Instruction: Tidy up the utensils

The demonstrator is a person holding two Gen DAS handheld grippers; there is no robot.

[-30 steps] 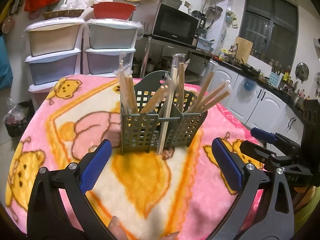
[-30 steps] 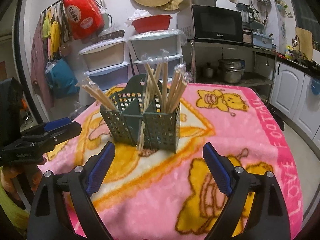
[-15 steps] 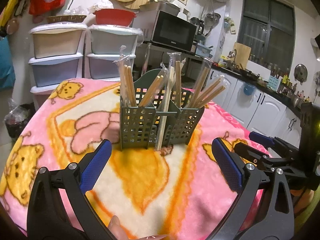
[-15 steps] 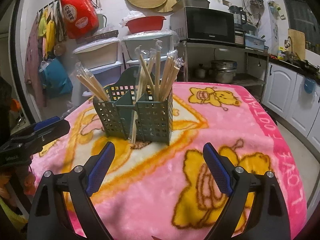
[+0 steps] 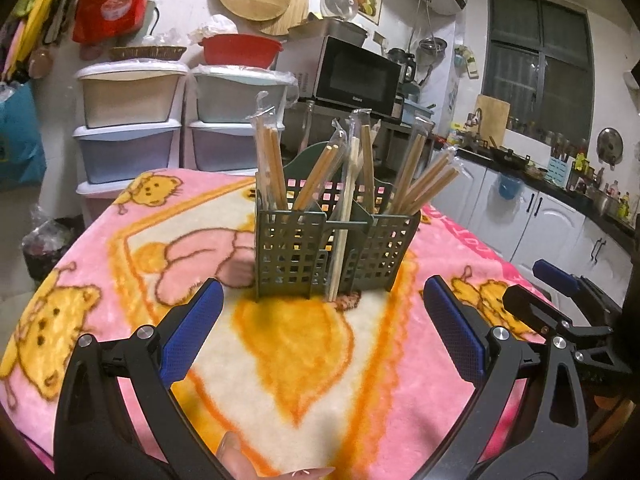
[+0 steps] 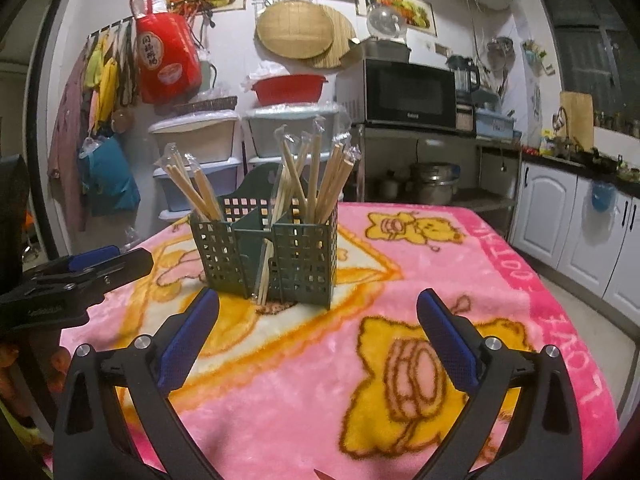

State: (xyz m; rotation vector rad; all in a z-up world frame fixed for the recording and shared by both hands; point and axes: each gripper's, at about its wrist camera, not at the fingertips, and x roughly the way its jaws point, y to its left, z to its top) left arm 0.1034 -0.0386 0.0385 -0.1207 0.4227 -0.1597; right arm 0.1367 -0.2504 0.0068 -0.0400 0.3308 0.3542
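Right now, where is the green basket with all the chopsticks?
The green basket stands on the pink blanket, centre of the left view and left of centre in the right view, ahead of both open grippers, in front of the plastic drawers.

We're in a home kitchen: microwave [image 6: 410, 94] on a metal rack, white cabinets [image 6: 576, 216] w/ dark countertop, stacked plastic storage drawers [image 5: 132, 120], woven trays [image 6: 296, 30] on the wall, table under a pink cartoon blanket [image 6: 440, 264].
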